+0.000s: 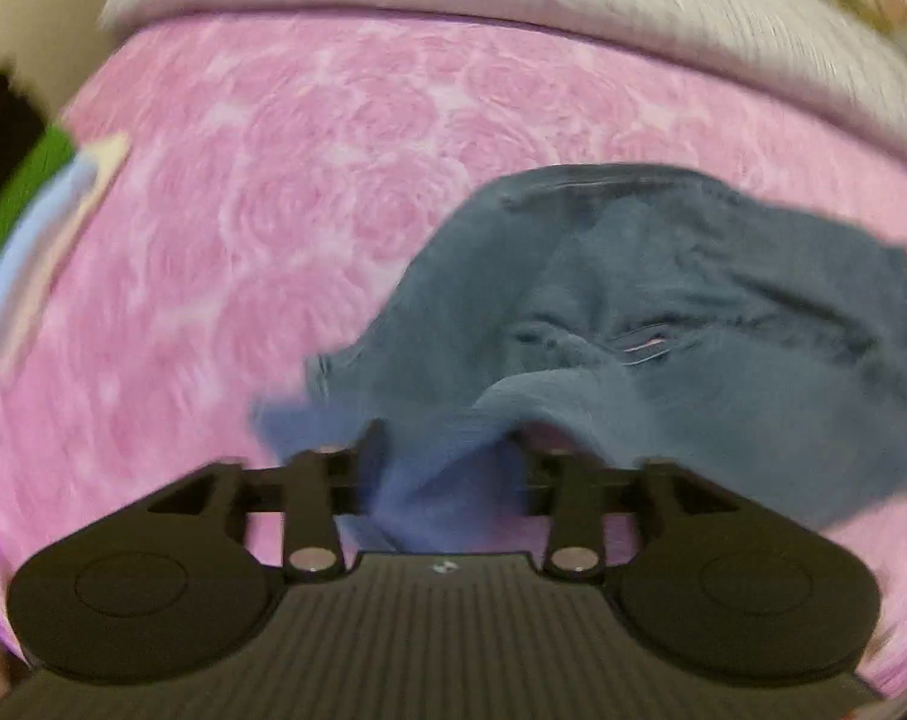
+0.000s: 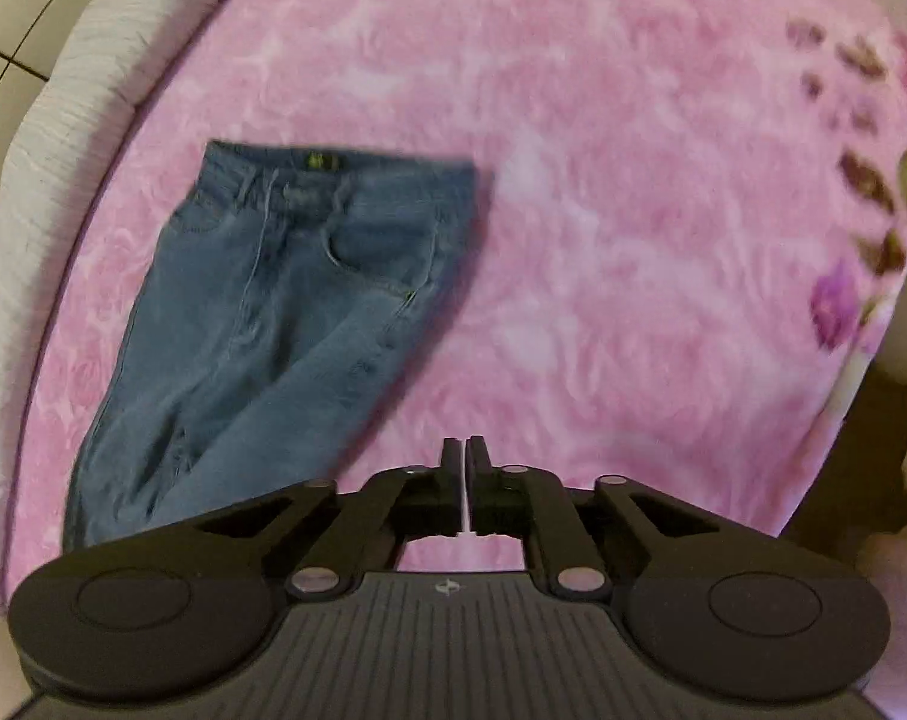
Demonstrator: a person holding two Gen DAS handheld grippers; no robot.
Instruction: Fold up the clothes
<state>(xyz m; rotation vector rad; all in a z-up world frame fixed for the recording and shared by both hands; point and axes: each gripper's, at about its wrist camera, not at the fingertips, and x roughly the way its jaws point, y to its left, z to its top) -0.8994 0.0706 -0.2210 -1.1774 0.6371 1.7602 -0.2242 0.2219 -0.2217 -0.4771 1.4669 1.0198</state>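
Lying on the pink blanket (image 2: 573, 210) of the bed is a pair of blue jeans (image 2: 285, 312). The top part with the waistband is flat, and the legs run down toward the camera. The left tongs (image 1: 441, 444) have a bunch of the blue cloth between their fingers, lifted up a little, so they look like they are holding the jeans. The right tongs (image 2: 466, 450) are pinched almost together with nothing inside, hanging over bare blanket beside the jeans. The jeans look rumpled and long, not a neat folded stack, so folding is left to do.
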